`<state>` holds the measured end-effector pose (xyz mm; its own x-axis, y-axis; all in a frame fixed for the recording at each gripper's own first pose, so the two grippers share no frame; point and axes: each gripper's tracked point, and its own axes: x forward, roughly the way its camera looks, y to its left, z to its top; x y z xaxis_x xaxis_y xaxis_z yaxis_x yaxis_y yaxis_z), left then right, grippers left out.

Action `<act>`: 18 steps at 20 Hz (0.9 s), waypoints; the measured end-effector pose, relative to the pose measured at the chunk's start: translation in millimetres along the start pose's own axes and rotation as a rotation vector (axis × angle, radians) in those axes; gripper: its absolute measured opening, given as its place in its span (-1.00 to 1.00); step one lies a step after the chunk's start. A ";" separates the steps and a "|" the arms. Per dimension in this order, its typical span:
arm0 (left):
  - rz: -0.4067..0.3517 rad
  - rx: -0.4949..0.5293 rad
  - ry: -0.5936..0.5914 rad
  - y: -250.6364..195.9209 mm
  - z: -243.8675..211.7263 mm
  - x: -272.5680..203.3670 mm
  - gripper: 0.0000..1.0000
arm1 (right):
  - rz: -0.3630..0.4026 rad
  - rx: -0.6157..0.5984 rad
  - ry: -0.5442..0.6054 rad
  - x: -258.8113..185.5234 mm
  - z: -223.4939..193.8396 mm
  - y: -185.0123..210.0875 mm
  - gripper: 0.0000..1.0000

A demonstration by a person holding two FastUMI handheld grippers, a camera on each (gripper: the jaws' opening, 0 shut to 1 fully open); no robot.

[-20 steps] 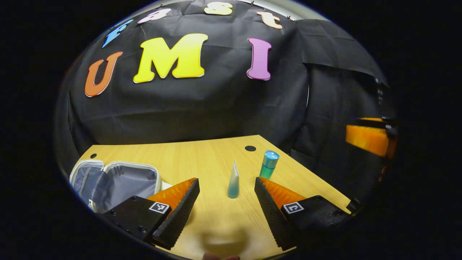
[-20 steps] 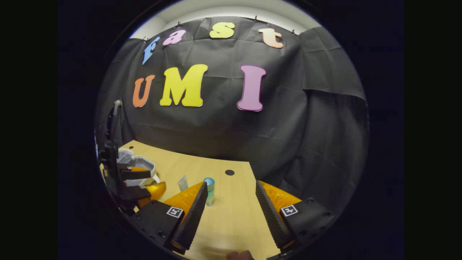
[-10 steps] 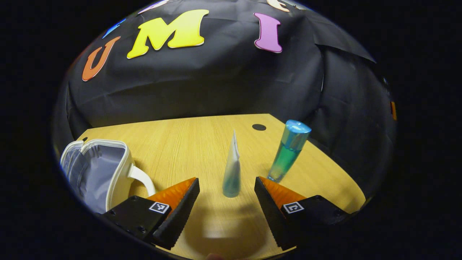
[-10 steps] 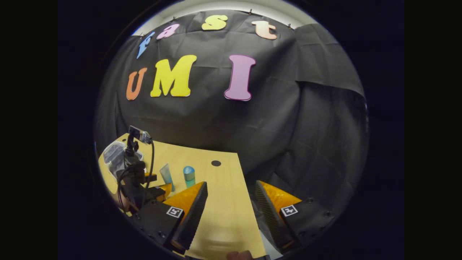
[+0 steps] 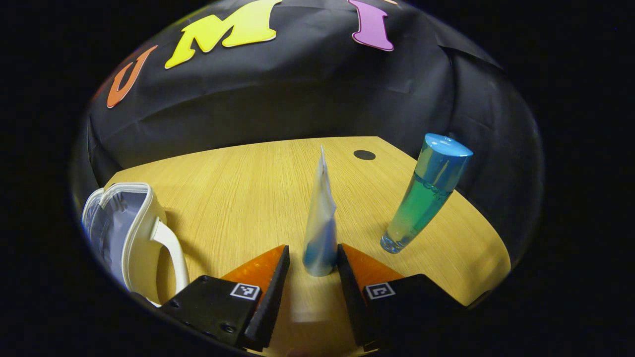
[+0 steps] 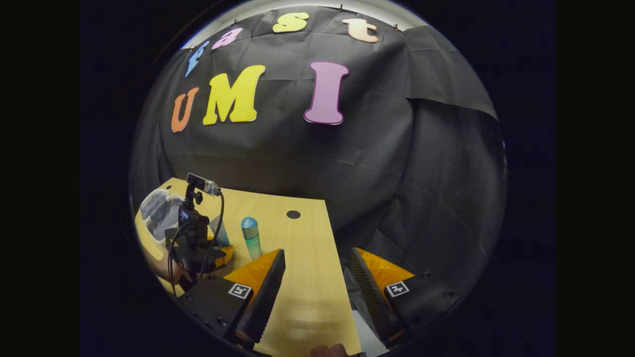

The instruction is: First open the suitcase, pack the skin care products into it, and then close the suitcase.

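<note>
Dim booth with light falling from overhead, soft shadows pooling on the wooden table (image 5: 238,188), strong fisheye bending toward the rims, and slight blur along the bottom edge.

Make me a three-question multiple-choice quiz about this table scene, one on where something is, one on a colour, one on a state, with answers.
1. Where does the tube stand?
A. between the left hand-held gripper's fingers
B. inside the suitcase
C. on top of the bottle

2. What colour is the bottle's cap?
A. red
B. blue
C. white

3. What state is the suitcase in?
A. zipped shut
B. open
C. upside down and closed

Answers: 1 A, the tube's base sits between the two fingers in the left gripper view. 2 B, the cap on the green bottle is blue. 3 B, its grey lining is visible.
</note>
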<state>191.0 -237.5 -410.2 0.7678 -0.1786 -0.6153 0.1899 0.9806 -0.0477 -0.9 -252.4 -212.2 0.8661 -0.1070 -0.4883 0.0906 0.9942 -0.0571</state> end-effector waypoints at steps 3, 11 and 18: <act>-0.008 0.020 0.019 -5.4 -2.9 4.4 -0.05 | 0.023 0.010 0.006 7.9 -4.6 1.0 0.59; -0.044 0.002 -0.015 -1.6 18.2 -29.3 -0.19 | 0.174 0.031 0.039 56.0 -38.7 49.5 0.58; -0.001 -0.017 -0.066 29.9 43.0 -110.7 -0.21 | 0.286 0.033 0.066 116.6 -56.8 135.9 0.59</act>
<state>138.0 -191.8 -309.7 0.8067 -0.1837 -0.5616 0.1803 0.9816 -0.0621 84.4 -130.1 -326.3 0.8248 0.1788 -0.5364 -0.1358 0.9836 0.1191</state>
